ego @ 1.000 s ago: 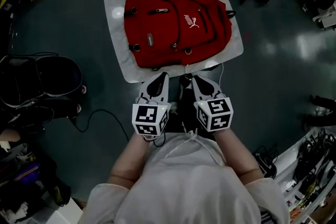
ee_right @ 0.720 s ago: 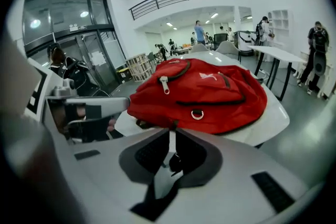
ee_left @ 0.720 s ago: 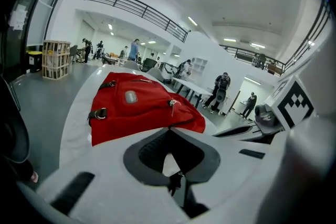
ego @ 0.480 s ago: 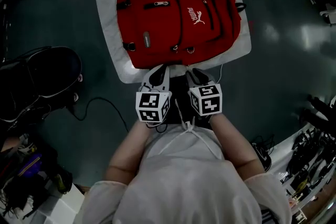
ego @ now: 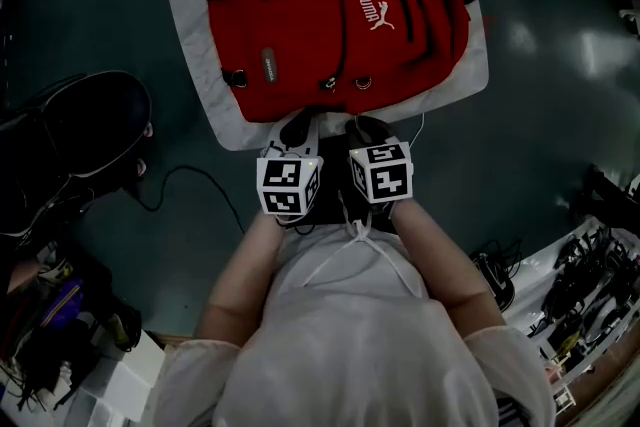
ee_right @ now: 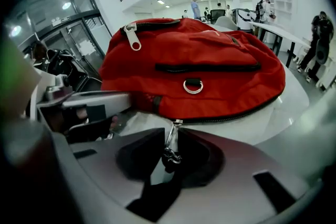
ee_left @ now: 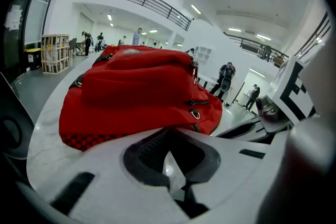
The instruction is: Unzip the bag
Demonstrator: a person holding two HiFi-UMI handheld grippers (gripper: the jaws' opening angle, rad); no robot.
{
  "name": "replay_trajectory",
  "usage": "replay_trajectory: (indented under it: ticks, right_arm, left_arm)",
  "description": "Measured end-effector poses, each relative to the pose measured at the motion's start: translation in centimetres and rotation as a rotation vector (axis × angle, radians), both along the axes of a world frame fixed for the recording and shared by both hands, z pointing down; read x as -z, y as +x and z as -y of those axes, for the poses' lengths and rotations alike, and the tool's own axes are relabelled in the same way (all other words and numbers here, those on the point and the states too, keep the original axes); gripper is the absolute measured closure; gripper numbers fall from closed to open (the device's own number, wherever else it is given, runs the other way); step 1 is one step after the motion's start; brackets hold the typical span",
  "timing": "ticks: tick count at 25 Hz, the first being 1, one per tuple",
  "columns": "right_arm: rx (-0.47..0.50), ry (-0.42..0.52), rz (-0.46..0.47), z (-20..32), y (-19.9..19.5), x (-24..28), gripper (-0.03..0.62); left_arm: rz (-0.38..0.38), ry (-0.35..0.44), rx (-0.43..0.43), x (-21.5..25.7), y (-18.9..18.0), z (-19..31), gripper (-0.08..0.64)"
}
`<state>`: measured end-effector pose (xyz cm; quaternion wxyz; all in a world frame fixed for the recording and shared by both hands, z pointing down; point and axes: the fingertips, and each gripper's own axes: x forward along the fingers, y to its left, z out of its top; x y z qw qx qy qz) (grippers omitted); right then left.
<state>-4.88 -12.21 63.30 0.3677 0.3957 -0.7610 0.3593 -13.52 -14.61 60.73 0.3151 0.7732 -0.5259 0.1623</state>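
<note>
A red backpack (ego: 330, 15) lies flat on a white table (ego: 185, 45), also seen in the left gripper view (ee_left: 136, 92) and the right gripper view (ee_right: 194, 71). Both grippers sit side by side at its near edge. My left gripper (ego: 295, 128) (ee_left: 170, 168) has its jaws nearly together with nothing between them, just short of the bag. My right gripper (ego: 366, 127) (ee_right: 168, 157) is opening; a metal zipper pull (ee_right: 171, 139) hangs down from the dark zip line (ee_right: 236, 112) into the gap between its jaws, and the pads do not press on it.
An open black case (ego: 85, 130) and a cable (ego: 190, 187) lie on the dark floor at the left. Cables and gear clutter the floor at the right (ego: 590, 275). A wooden crate (ee_left: 55, 52) and several people stand far behind the table.
Both grippers have moved forward to the bag's near edge. The zipper pull now hangs between the right jaws. The head view has shifted, so the bag sits higher and larger.
</note>
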Motion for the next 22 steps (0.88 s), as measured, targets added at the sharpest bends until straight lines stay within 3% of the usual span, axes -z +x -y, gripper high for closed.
replay_trajectory:
  ticks: [8,22]
  right_arm:
    - [0.154,0.033,-0.065,0.0,-0.2,0.1,0.561]
    - [0.185,-0.017,-0.024,0.2,1.0,-0.2,0.565]
  left_arm:
    - [0.076,-0.090,-0.054,-1.7,0.0,0.1,0.540]
    - [0.090,-0.167,-0.052,-2.4,-0.2,0.6,0.540]
